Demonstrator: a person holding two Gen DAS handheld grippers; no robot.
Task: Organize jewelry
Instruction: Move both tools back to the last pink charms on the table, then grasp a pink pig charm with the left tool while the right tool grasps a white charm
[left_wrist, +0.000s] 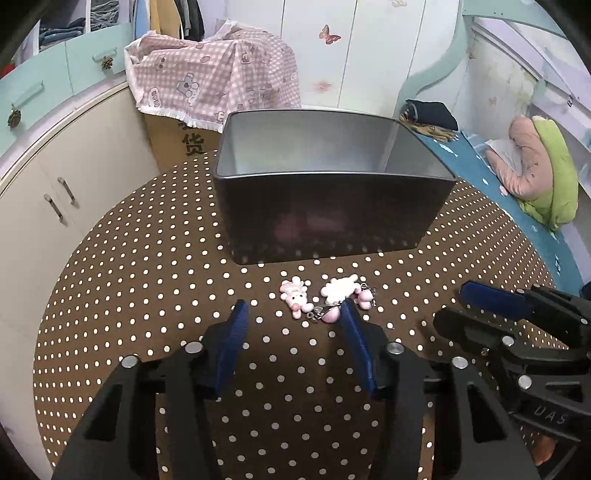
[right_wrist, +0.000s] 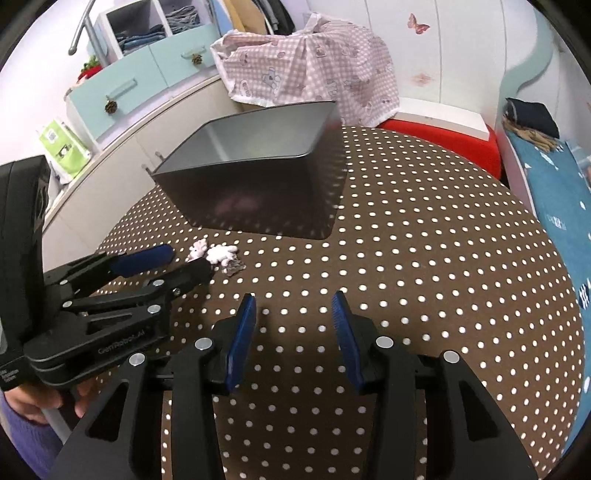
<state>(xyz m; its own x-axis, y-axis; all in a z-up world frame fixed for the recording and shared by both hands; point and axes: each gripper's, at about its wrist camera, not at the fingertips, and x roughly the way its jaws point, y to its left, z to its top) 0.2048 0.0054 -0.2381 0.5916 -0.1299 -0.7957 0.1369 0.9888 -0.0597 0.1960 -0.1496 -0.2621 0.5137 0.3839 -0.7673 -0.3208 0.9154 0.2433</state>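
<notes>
Covering the table: a brown cloth (left_wrist: 155, 266) with white dots was spread over the round top.
Tin: a dark tin (left_wrist: 325, 192), open at the top with a pale inside, was set upright on the cloth beyond both grippers; nothing could be made out inside it from these angles.
Left gripper: the left gripper (left_wrist: 295, 314) was held low over the cloth with its blue pads wide apart, and nothing was held between them; its right pad was seen just beside the charms, though contact could not be told.
Right gripper: the right gripper (right_wrist: 293, 306) was held over bare cloth, well apart from the charms, its jaws wide apart and nothing gripped.
Charms: a small cluster of charms (left_wrist: 325, 299) was laid on the cloth just in front of the tin's near wall, a pink figure on the left and a white piece with pink beads and metal clasps on the right.
</notes>
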